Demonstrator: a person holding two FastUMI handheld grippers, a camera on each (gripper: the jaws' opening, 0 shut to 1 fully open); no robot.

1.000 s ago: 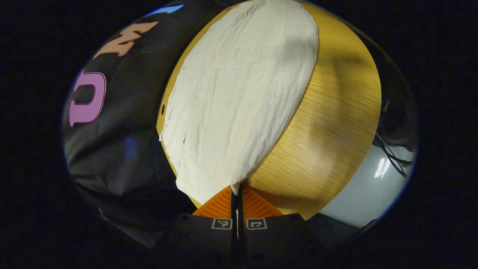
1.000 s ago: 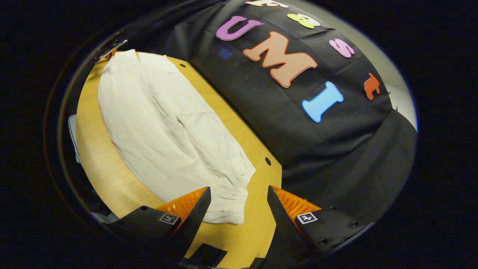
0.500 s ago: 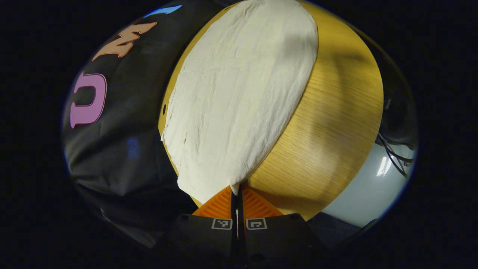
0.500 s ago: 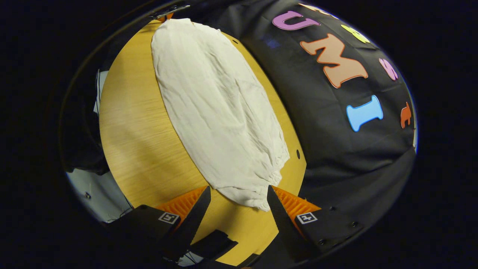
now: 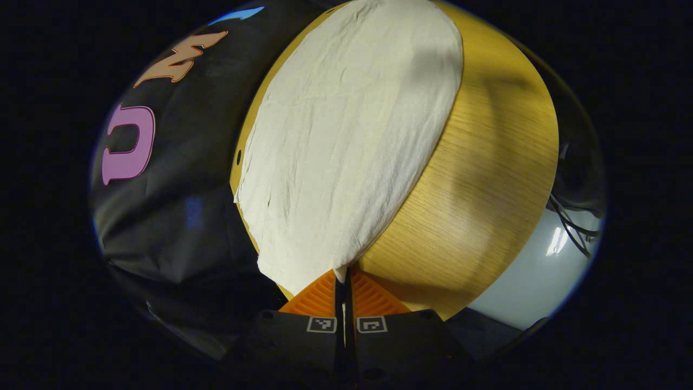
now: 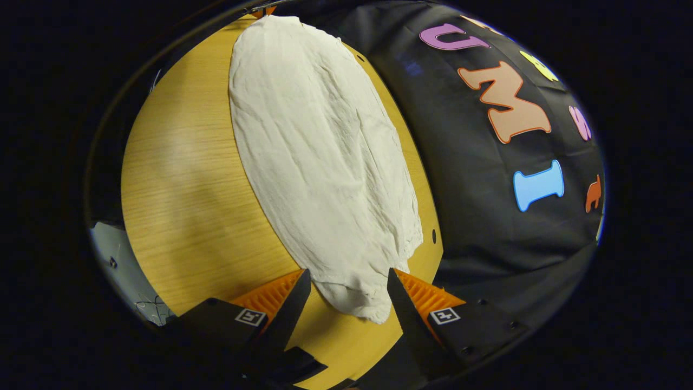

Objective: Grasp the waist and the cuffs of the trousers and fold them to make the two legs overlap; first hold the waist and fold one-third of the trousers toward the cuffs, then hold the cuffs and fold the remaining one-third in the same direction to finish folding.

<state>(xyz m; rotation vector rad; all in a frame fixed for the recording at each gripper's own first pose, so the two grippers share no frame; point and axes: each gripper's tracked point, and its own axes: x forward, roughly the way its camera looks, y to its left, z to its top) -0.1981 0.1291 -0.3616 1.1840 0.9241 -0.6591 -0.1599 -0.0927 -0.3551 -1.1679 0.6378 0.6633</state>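
The cream-white, crinkled cotton trousers (image 5: 346, 141) lie flat and lengthwise on the light wooden worktop (image 5: 487, 179), running along the worktop's edge next to the black cloth wall (image 5: 178, 216), with bare wood on the other side of them.

In the left gripper view, the left tool (image 5: 342, 281) has its two fingers pressed together with only a thin slit between them, and a corner of the trousers' near end is pinched in that slit. The fabric rises slightly to the tool from the worktop. Which end of the trousers this is cannot be told from the pictures.

In the right gripper view, the right tool (image 6: 346, 287) is spread wide, its fingers (image 6: 270, 295) standing on either side of the gathered, rumpled near end of the trousers (image 6: 325, 162). The cloth lies between the two fingers; one edge of it comes right up to the finger nearer the wall, but neither finger clamps it. A small dark hole (image 6: 433, 236) sits in the worktop (image 6: 184, 195) just beside this end of the trousers, close to the wall (image 6: 487, 227).

A pale glossy floor (image 5: 536, 271) with dark cables (image 5: 574, 227) shows beyond the worktop's open side.
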